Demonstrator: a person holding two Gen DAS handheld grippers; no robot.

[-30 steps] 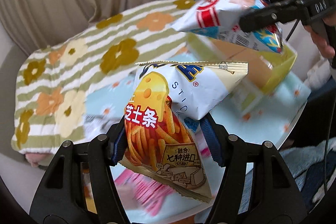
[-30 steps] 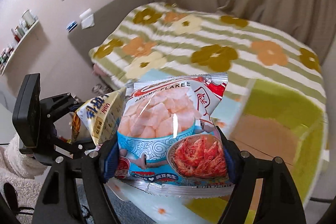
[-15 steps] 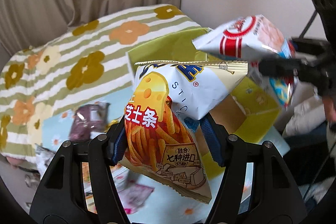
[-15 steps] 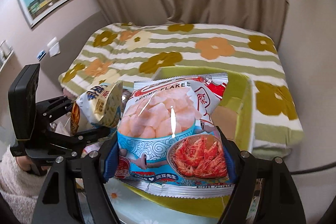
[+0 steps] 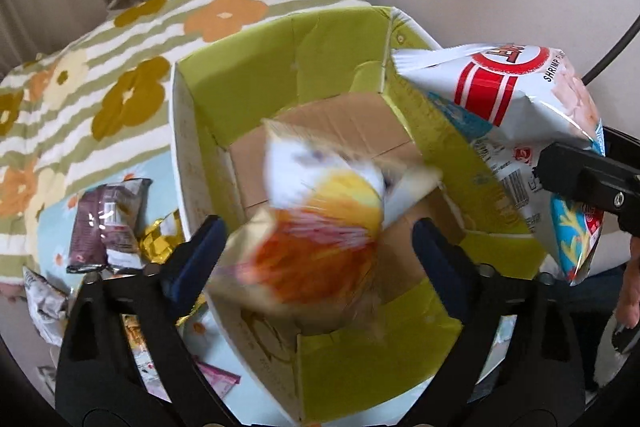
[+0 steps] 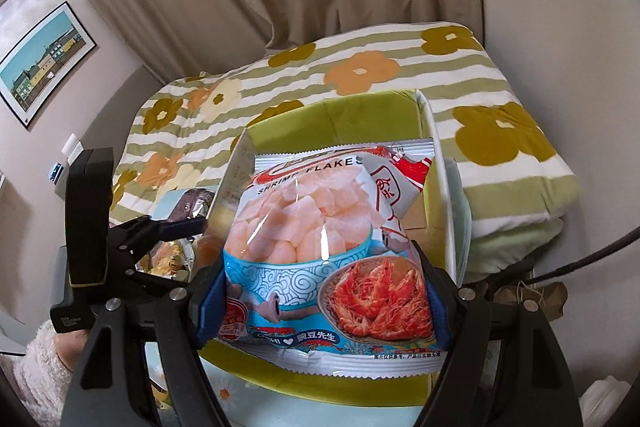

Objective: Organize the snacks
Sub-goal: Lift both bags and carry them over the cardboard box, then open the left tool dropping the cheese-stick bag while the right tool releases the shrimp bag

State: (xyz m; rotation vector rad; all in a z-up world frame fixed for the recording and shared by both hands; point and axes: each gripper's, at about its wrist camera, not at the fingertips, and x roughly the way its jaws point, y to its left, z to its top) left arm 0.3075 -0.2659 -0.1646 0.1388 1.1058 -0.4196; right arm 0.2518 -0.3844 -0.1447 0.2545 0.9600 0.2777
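My left gripper (image 5: 320,247) is open above a green cardboard box (image 5: 188,147). The cheese stick bag (image 5: 320,211) is blurred in mid-air between the fingers, dropping into the box. My right gripper (image 6: 324,291) is shut on a shrimp flakes bag (image 6: 320,235) and holds it over the box's near edge (image 6: 360,387). That bag (image 5: 512,107) also shows at the right of the left wrist view, over the box's right wall. The left gripper (image 6: 168,227) shows at the left of the right wrist view.
The box stands on a light blue floral tabletop (image 5: 160,167). A dark brown snack pack (image 5: 108,223), a gold wrapper (image 5: 160,243) and several other packets lie left of the box. A striped flowered blanket (image 5: 120,67) covers the bed behind. Curtains and a wall stand behind it.
My left gripper has opened and let go of the cheese stick bag, which now falls toward the box. Both grippers have moved over the box. The right gripper still holds the shrimp flakes bag.
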